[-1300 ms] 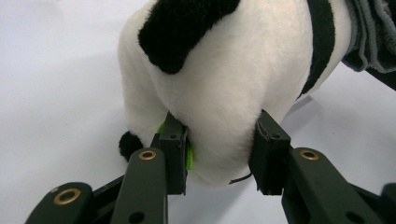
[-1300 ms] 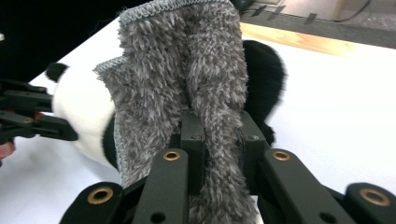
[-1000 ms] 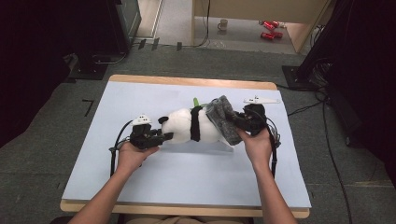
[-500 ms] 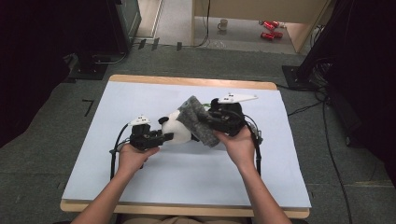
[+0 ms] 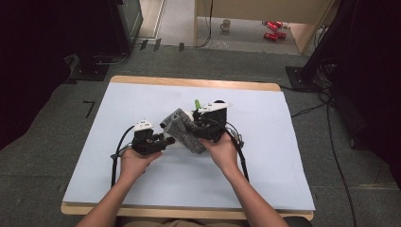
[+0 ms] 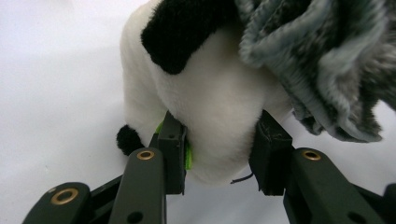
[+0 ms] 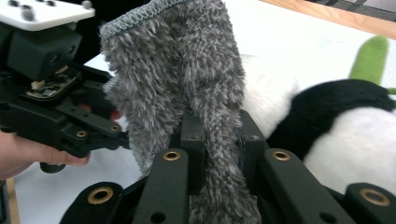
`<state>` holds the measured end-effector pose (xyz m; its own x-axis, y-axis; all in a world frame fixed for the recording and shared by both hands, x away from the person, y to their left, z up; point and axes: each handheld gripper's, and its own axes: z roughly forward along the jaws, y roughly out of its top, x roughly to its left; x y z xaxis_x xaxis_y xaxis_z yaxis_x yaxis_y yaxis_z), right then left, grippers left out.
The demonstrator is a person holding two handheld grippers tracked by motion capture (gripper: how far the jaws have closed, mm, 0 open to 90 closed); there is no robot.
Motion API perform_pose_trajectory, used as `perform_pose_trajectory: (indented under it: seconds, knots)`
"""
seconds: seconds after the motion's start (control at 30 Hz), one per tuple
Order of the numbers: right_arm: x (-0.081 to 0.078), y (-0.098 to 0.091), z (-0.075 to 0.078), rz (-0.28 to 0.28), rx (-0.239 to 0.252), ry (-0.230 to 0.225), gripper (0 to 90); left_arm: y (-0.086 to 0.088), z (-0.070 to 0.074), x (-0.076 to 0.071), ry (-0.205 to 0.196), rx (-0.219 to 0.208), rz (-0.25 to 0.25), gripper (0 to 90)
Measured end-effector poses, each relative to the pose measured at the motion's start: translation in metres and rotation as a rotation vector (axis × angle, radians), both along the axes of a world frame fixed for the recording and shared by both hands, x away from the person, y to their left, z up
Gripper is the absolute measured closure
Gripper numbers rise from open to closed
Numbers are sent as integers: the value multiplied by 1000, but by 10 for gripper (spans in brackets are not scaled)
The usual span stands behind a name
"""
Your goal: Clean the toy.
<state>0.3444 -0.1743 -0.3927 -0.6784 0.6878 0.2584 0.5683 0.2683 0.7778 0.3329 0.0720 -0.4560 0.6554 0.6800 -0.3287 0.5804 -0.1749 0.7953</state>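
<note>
A panda plush toy (image 6: 215, 107) is laid on the white table cover (image 5: 283, 156), near the middle of the table. Its white body is clamped between the jaws of the left gripper (image 6: 219, 144), whose pads are pressed into the fur on both sides. A black limb of the toy is seen above the clamped part in the left gripper view.

A grey fluffy cloth (image 7: 187, 88) is pinched in the closed jaws of the right gripper (image 7: 219, 140). In the high view, the cloth (image 5: 182, 130) is held over the toy, between the two grippers, and most of the toy is covered by it. A green part (image 5: 197, 104) of the toy is visible behind the right gripper (image 5: 201, 130).
</note>
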Motion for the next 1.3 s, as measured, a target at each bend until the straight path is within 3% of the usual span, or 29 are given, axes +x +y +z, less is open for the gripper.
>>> perform_pose_trajectory:
  seconds: [0.13,0.3,0.43,0.8,1.1,1.3]
  knots:
    - [2,-9,2,-30,-45,-20,778,0,0,0,-3,3,-3,618]
    - [6,-25,4,-61,-49,-11,791,-1,1,0,-6,10,-10,619]
    - [5,-34,11,-90,-73,-39,791,0,1,2,-3,5,-18,620]
    - [10,-81,18,-217,-17,-40,791,3,0,7,-1,1,-35,620]
    - [12,-102,12,-286,-9,-41,789,6,0,12,9,-5,-41,620]
    - [11,-104,8,-297,-9,-36,788,8,2,17,15,8,-48,620]
